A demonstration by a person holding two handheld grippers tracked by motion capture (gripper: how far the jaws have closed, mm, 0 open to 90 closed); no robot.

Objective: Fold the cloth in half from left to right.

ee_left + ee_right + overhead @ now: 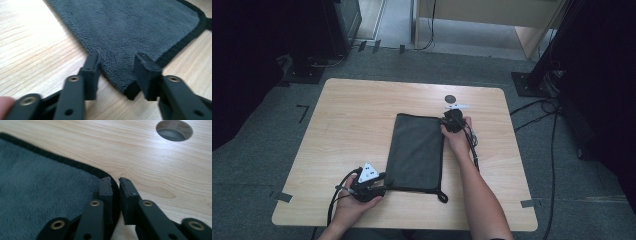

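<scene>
A dark grey fleece towel with a black hem lies folded flat on the wooden table. My left gripper sits at the towel's near left corner. In the left gripper view its jaws stand apart on either side of that corner of the towel, and the pads do not press on it. My right gripper is at the far right corner. In the right gripper view its jaws are nearly together, with the black hem of the towel pinched between them.
A round cable hole opens in the table just beyond the right gripper. A black hanging loop sticks out from the towel's near right corner. Cables and stand feet lie on the grey floor around the table.
</scene>
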